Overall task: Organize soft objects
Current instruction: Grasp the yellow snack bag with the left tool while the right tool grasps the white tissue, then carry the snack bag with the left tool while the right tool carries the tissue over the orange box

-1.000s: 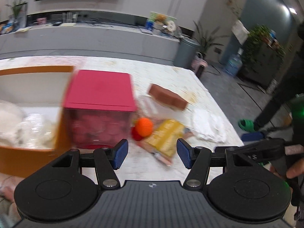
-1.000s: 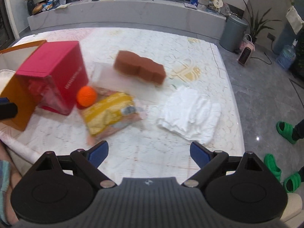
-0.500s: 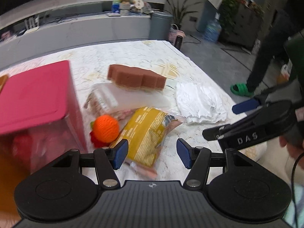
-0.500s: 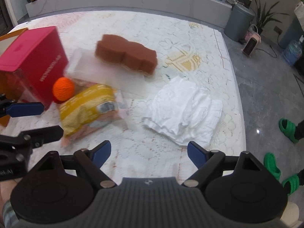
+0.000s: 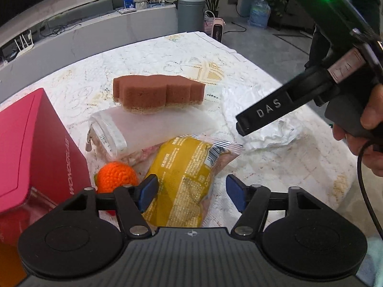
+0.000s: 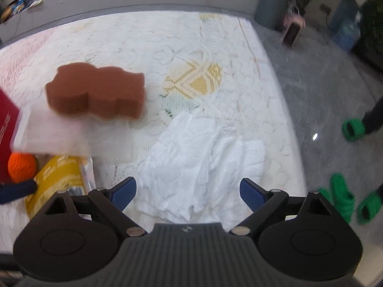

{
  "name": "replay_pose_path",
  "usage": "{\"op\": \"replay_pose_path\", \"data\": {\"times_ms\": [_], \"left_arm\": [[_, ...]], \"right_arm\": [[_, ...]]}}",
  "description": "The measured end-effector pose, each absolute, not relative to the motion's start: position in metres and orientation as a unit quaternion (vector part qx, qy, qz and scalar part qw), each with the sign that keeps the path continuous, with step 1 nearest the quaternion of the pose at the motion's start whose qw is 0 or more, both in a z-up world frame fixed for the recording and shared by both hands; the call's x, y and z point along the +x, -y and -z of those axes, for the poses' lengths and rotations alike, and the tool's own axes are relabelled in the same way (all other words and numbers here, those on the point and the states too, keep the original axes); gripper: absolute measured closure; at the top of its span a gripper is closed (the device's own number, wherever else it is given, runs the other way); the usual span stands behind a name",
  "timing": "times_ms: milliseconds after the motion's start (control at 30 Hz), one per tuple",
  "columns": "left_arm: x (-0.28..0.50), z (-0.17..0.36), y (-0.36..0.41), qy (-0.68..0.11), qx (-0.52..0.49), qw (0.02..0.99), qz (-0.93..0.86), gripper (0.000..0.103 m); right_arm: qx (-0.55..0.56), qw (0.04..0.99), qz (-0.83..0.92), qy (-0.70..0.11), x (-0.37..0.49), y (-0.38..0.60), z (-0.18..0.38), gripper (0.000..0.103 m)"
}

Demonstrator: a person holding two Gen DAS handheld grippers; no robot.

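A yellow snack packet [image 5: 184, 179] lies on the lace-covered table, right under my open left gripper [image 5: 191, 192]. An orange knitted ball [image 5: 117, 177] sits to its left against a red box [image 5: 36, 153]. A brown sponge [image 5: 158, 93] rests on a frosted zip pouch [image 5: 148, 126]. A crumpled white cloth [image 6: 203, 162] lies under my open right gripper [image 6: 189, 192]. The right view also shows the sponge [image 6: 95, 93], ball [image 6: 21, 167] and packet [image 6: 59, 174]. The right gripper's body [image 5: 299, 95] shows at the left view's right side.
The table's right edge [image 6: 282, 100] drops to a grey floor with green slippers [image 6: 342, 201]. A grey bin [image 5: 190, 14] and a low grey ledge [image 5: 95, 28] stand beyond the table. An orange container edge [image 5: 9, 258] shows at the lower left.
Both grippers have moved forward and down toward the table. The left now hovers over the yellow packet, the right over the white cloth. Both stay open.
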State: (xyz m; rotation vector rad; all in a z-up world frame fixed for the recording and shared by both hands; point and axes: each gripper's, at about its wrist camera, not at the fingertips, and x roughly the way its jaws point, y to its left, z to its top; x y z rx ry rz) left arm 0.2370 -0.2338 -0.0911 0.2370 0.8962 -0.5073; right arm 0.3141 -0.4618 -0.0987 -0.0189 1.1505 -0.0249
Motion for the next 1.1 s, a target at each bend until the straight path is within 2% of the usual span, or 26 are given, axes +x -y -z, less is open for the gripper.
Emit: {"op": "replay_pose_path", "data": {"times_ms": [233,300,367,400,467,567,600,900,1100], "left_arm": [[0.247,0.1,0.237,-0.438,0.117,0.863,0.225,0.02],[0.248,0.103,0.237,-0.439,0.123,0.862,0.221,0.02],[0.249,0.105,0.237,-0.44,0.124,0.862,0.218,0.019],[0.249,0.106,0.237,-0.44,0.124,0.862,0.216,0.018],[0.25,0.107,0.238,-0.441,0.125,0.862,0.215,0.017],[0.25,0.109,0.241,-0.442,0.134,0.861,0.215,0.015],[0.249,0.109,0.242,-0.441,0.139,0.86,0.215,0.015],[0.252,0.113,0.242,-0.444,0.14,0.859,0.211,0.014],[0.251,0.113,0.241,-0.443,0.137,0.861,0.208,0.028]], "right_arm": [[0.032,0.819,0.007,-0.573,0.32,0.467,0.123,0.007],[0.015,0.825,0.006,-0.565,0.318,0.463,0.124,0.01],[-0.006,0.831,0.004,-0.557,0.314,0.457,0.123,0.017],[-0.009,0.833,0.003,-0.554,0.313,0.456,0.121,0.025],[-0.012,0.838,-0.002,-0.546,0.309,0.454,0.115,0.058],[-0.033,0.84,-0.001,-0.541,0.306,0.451,0.111,0.077],[-0.041,0.841,-0.002,-0.539,0.305,0.45,0.11,0.079],[-0.096,0.854,-0.028,-0.51,0.256,0.434,0.078,0.081],[-0.035,0.826,-0.049,-0.561,0.238,0.446,0.09,0.081]]}}
